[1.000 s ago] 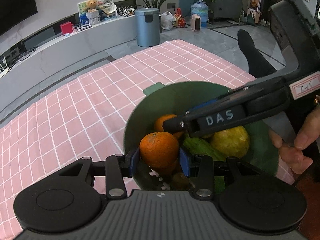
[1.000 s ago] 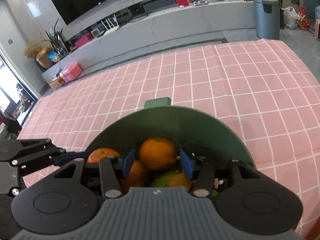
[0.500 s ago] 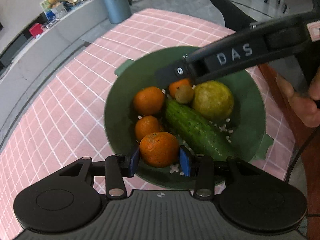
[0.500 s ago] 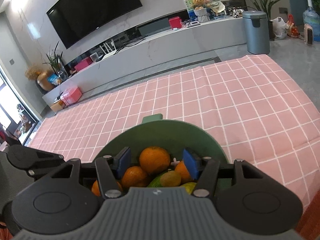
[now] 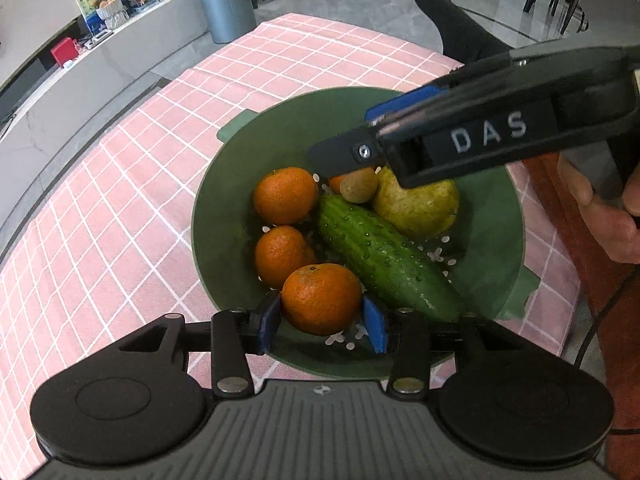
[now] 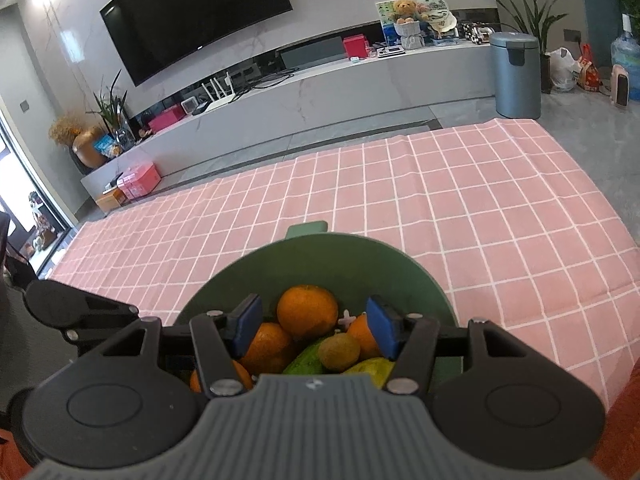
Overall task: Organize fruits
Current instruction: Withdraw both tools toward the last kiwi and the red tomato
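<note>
A green colander bowl sits on the pink checked tablecloth. It holds several oranges, a cucumber, a yellow-green pear and a small brown kiwi. My left gripper stands over the bowl's near rim with an orange between its blue pads; a small gap shows on the right side. My right gripper is open and empty above the bowl; in the left wrist view it reaches in from the right. An orange and the kiwi lie below it.
The tablecloth stretches far and left of the bowl. The table's right edge lies close to the bowl. A person's leg and a grey bin stand beyond the far corner. A TV console runs along the back.
Both grippers have risen above the bowl. The right gripper let go of an orange and opened wide. The left gripper's pads have spread slightly around its orange.
</note>
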{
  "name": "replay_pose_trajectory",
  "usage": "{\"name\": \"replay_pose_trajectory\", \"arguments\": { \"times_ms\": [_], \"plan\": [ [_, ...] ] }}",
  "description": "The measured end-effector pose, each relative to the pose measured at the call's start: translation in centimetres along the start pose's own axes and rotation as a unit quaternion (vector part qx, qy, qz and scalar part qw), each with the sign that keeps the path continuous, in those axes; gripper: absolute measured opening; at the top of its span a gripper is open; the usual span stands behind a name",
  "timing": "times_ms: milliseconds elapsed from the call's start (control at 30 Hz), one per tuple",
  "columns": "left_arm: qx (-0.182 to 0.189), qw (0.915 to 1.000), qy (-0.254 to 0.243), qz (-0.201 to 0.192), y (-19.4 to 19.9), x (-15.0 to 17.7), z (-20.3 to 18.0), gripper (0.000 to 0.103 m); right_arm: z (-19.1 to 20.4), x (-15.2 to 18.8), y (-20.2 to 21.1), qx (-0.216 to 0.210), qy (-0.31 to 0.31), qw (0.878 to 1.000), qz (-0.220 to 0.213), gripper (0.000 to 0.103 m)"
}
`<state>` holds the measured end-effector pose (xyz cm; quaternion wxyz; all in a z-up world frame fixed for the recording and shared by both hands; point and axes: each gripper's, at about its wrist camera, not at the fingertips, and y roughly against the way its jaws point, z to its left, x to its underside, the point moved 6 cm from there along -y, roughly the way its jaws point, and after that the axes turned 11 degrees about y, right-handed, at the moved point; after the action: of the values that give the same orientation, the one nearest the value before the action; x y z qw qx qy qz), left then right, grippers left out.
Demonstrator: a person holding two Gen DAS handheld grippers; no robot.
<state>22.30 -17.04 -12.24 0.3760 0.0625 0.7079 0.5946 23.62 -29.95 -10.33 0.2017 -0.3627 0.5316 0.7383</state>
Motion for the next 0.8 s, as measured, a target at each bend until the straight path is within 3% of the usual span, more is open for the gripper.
{"name": "replay_pose_trajectory", "arguments": {
  "times_ms": [67, 200, 400, 500, 600, 800],
  "plan": [
    [0.001, 1.0, 0.001, -0.008, 0.4, 0.1, 0.0, 0.055, 0.3, 0.1, 0.3, 0.006, 0.009, 1.0, -0.002, 0.056],
    [0.003, 0.9994, 0.006, -0.033, 1.8, 0.0, 0.1, 0.071, 0.8, 0.1, 1.1, 0.018, 0.019, 1.0, -0.013, 0.057],
    [-0.003, 0.9955, 0.043, -0.084, 5.4, 0.0, 1.6, 0.071, 2.0, -0.1, 2.9, 0.032, 0.032, 0.999, -0.023, 0.057],
    [-0.028, 0.9877, 0.098, -0.119, 7.9, 0.7, 3.5, 0.07, 3.3, 0.0, 4.2, 0.04, 0.037, 0.998, -0.029, 0.057],
    [-0.042, 0.9744, 0.155, -0.158, 10.5, 2.0, 5.8, 0.063, 5.0, 0.1, 5.7, 0.047, 0.046, 0.997, -0.043, 0.057],
    [-0.094, 0.9524, 0.218, -0.192, 13.8, 5.7, 9.2, 0.05, 9.6, 0.9, 7.4, 0.048, 0.072, 0.994, -0.065, 0.056]
  ]
}}
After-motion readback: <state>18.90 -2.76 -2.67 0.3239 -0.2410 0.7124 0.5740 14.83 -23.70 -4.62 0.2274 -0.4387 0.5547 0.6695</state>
